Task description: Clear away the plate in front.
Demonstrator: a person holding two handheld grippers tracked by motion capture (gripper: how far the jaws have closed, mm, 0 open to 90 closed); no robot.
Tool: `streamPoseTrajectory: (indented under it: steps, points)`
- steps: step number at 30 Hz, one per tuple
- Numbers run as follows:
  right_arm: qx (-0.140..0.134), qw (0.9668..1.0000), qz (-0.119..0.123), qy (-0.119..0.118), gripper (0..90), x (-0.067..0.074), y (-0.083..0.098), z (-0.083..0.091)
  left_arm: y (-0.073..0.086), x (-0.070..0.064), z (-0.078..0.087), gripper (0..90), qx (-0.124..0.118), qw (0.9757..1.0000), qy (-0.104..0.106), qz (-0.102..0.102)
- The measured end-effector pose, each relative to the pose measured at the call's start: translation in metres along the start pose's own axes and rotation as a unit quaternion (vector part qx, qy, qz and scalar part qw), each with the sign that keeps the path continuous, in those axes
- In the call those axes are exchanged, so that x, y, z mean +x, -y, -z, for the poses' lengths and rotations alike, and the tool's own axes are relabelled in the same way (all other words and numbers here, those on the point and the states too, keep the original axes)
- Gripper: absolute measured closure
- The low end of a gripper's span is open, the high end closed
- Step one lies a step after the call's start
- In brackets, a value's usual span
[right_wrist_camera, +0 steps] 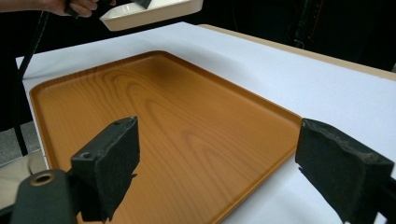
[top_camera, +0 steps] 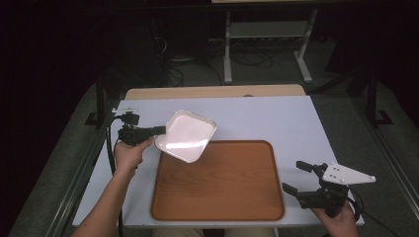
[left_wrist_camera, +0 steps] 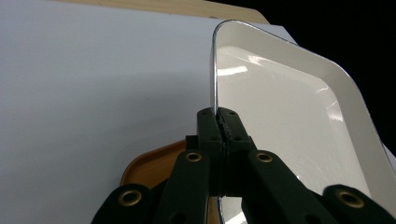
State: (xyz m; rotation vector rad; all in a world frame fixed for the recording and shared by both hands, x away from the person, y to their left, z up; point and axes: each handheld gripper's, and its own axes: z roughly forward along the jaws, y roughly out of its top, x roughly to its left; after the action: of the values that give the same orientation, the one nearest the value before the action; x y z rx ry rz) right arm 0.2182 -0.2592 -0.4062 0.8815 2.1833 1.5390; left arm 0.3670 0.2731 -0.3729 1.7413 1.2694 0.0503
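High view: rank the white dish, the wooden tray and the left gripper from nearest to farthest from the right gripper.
From the right gripper, at the table's near right corner:
1. Wooden tray: just to its left, flat on the table.
2. White dish: held tilted above the tray's far left corner.
3. Left gripper: farthest left, clamped on the dish's rim.

Left tool (left_wrist_camera: 223,122) clamping white dish (left_wrist_camera: 285,116) rim, wooden tray (left_wrist_camera: 149,168) below

Glossy white dish (top_camera: 186,136), wood-grain tray (top_camera: 217,197)
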Motion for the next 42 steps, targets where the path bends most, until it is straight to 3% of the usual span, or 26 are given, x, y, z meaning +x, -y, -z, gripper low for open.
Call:
streamPoseTrajectory:
  steps: [8,14,19,23,26,33,37,42]
  points:
    - [0.003,1.0000,0.001,-0.001,13.1,0.001,0.000,-0.001,0.013,-0.003,0.002,89.2,0.003,1.0000,0.000,0.002]
    - [0.003,1.0000,0.003,-0.004,13.1,0.001,0.000,-0.001,0.027,-0.005,-0.007,89.2,0.019,0.9998,-0.001,0.003]
    - [0.005,1.0000,0.005,-0.005,13.1,0.002,0.000,-0.002,0.042,-0.014,-0.025,89.2,0.039,0.9992,0.002,-0.002]
    - [0.005,1.0000,0.004,-0.004,13.1,0.001,0.000,-0.002,0.055,-0.023,-0.041,89.2,0.059,0.9981,-0.007,-0.017]
    - [0.004,1.0000,0.004,-0.004,13.1,0.001,0.000,-0.002,0.063,-0.027,-0.050,89.2,0.067,0.9977,-0.005,-0.015]
    - [0.003,1.0000,0.004,-0.005,13.1,0.001,0.000,-0.001,0.071,-0.034,-0.061,89.2,0.090,0.9956,-0.008,-0.024]
    - [0.008,0.9999,0.009,-0.009,13.1,0.003,-0.001,-0.003,0.074,-0.033,-0.060,89.2,0.095,0.9948,-0.024,-0.026]
    - [0.005,0.9999,0.009,-0.008,13.1,0.003,-0.001,-0.003,0.081,-0.031,-0.054,89.2,0.080,0.9956,-0.050,-0.004]
